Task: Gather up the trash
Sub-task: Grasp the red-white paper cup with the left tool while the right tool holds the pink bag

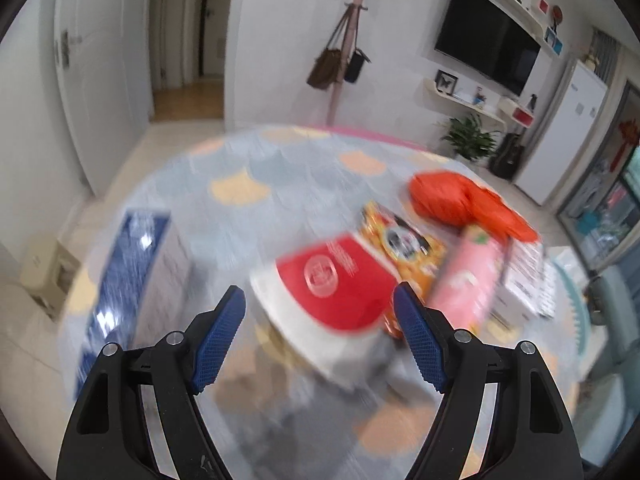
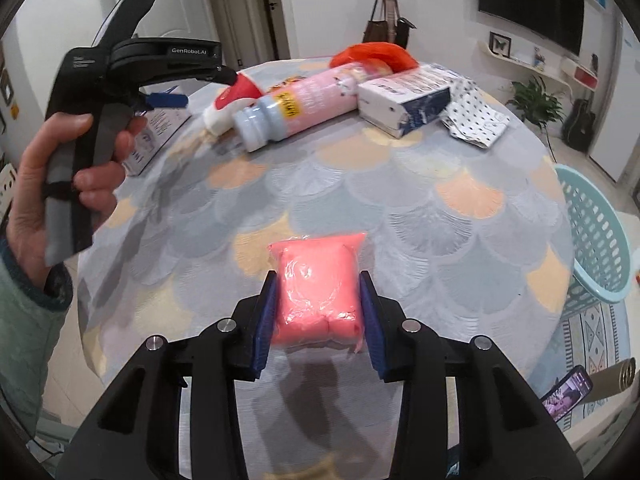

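The right gripper (image 2: 318, 300) was clamped on a pink plastic-wrapped packet (image 2: 318, 296), held above the near edge of the round table (image 2: 400, 208). The left gripper (image 1: 320, 320) stood with its jaws wide apart and nothing between them, above a red-and-white container (image 1: 332, 292). Beside it lay a pink bottle (image 2: 304, 96), a blue-and-white carton (image 2: 404, 96) and an orange bag (image 1: 460, 200). A turquoise basket (image 2: 596, 236) stood at the table's right.

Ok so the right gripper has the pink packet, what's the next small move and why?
Probably swing the right gripper, shut on the pink packet, rightward over the teal basket beside the table. The packet looks firmly clamped and already off the cloth, and the basket appears to be the nearest bin.
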The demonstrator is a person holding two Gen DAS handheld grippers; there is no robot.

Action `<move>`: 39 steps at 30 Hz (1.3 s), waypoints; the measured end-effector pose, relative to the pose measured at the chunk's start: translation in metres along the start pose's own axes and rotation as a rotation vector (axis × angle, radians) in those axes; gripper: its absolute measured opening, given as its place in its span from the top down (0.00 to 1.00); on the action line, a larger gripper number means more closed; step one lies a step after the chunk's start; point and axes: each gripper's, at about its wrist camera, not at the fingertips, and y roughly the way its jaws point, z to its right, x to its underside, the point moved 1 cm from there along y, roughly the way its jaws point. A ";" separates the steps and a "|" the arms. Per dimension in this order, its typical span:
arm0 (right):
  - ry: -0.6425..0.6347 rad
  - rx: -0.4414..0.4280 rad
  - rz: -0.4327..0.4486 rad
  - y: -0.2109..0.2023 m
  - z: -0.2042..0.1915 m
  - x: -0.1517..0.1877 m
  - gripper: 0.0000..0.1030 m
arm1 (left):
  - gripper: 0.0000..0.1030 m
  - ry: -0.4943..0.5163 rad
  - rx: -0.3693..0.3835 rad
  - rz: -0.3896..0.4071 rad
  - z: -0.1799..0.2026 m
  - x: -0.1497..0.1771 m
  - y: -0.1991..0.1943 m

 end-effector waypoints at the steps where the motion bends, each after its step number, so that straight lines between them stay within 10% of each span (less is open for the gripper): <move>1: 0.006 -0.002 -0.002 0.001 0.002 -0.001 0.65 | 0.24 0.003 -0.006 0.001 -0.001 -0.004 0.004; 20: 0.028 -0.036 0.010 0.002 0.009 -0.003 0.65 | 0.18 0.059 0.007 -0.045 -0.002 0.003 0.036; 25: 0.026 -0.040 0.013 0.001 0.009 -0.001 0.65 | 0.31 0.055 0.172 -0.024 -0.003 -0.003 0.015; 33: 0.031 -0.048 0.018 0.001 0.009 -0.002 0.65 | 0.27 0.077 -0.032 -0.053 -0.011 -0.012 0.039; 39: 0.034 -0.056 0.018 0.000 0.010 -0.003 0.64 | 0.27 0.066 0.032 -0.045 -0.006 -0.013 0.046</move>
